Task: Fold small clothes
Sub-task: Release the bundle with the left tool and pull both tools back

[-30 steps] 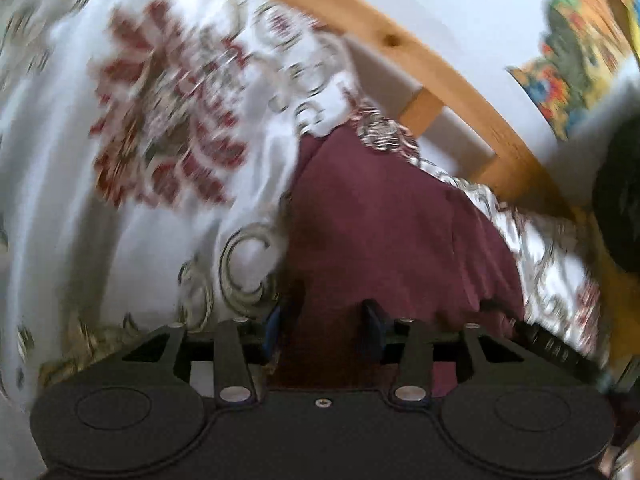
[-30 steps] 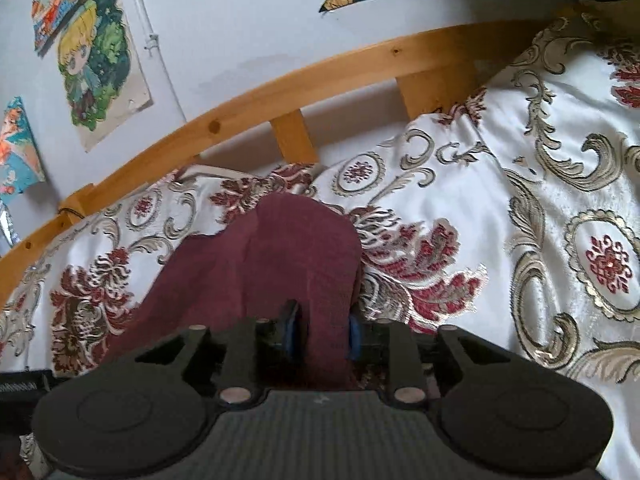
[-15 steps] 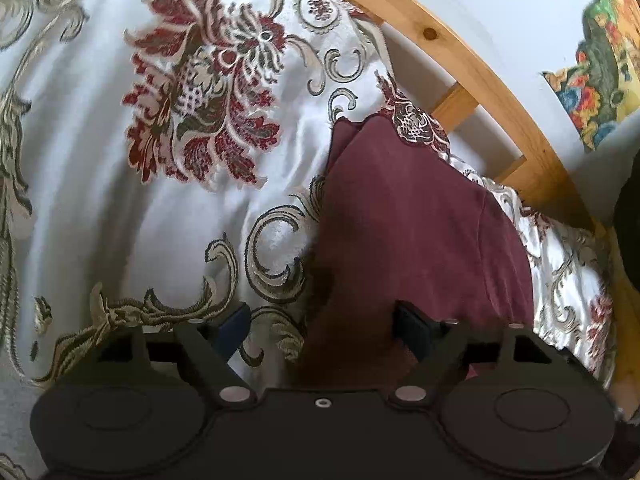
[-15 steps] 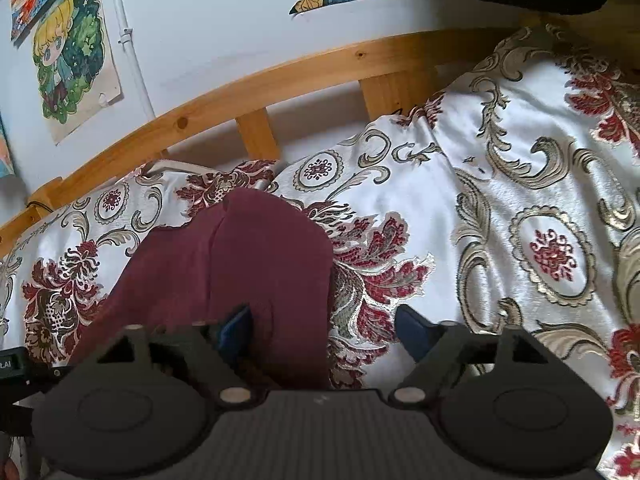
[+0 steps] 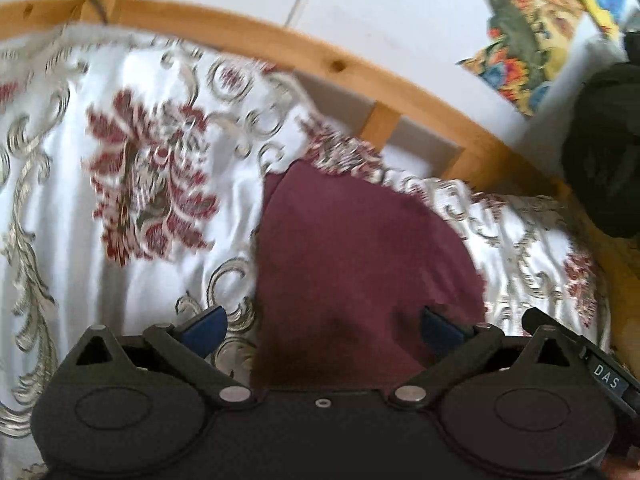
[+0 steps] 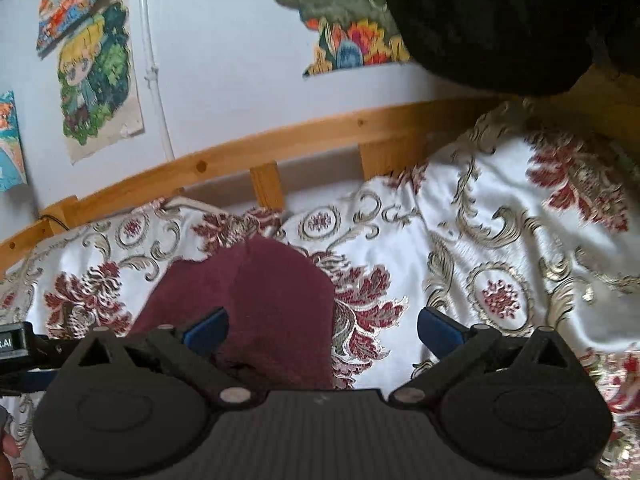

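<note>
A maroon garment [image 5: 352, 264] lies folded flat on the patterned white bedspread [image 5: 132, 184]; it also shows in the right wrist view [image 6: 264, 300]. My left gripper [image 5: 322, 326] is open and empty, its blue pads straddling the garment's near left edge. My right gripper [image 6: 322, 326] is open and empty, with its left pad over the garment's near right part and its right pad over the bedspread [image 6: 500, 240]. The other gripper's body shows at the right edge of the left view [image 5: 592, 364].
A wooden bed rail [image 6: 280, 140] runs along the far side against a white wall with posters [image 6: 96, 80]. A dark bulky object [image 6: 500, 20] hangs at the upper right; it also shows in the left wrist view [image 5: 604, 152].
Both grippers were shut on the maroon garment a second ago, then opened and let it go. They have since drawn back a little with jaws wide.
</note>
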`<action>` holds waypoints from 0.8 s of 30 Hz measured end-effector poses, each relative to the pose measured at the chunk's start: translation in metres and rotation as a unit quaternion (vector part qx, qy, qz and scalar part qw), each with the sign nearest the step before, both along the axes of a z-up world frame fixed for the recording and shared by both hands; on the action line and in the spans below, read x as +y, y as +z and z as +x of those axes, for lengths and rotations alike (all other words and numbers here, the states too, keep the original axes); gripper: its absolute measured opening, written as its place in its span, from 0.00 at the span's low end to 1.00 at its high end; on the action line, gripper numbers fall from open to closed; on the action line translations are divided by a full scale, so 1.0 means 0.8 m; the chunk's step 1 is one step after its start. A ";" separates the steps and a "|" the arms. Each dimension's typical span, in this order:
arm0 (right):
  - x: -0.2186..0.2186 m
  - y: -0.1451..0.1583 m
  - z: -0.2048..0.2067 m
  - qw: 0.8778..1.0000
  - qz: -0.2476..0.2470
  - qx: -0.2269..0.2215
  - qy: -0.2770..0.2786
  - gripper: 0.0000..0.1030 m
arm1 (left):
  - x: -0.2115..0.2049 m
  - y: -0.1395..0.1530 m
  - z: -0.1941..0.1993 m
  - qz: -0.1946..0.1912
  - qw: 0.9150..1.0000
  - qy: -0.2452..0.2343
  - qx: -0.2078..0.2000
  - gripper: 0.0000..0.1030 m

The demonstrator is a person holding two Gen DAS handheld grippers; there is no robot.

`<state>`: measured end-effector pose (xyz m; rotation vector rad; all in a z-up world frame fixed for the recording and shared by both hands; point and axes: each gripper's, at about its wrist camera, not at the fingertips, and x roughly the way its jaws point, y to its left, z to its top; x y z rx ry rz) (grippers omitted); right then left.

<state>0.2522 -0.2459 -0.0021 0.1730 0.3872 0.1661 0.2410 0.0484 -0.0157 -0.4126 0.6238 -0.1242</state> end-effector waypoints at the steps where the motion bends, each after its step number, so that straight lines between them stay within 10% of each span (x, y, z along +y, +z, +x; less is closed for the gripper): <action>1: 0.000 0.005 -0.008 1.000 -0.001 -0.005 0.000 1.00 | 0.001 0.006 -0.006 0.000 1.000 -0.003 -0.007 0.99; 24: 0.010 0.061 -0.186 0.995 -0.026 -0.097 0.027 1.00 | 0.037 0.079 -0.197 0.072 0.992 0.011 -0.106 0.99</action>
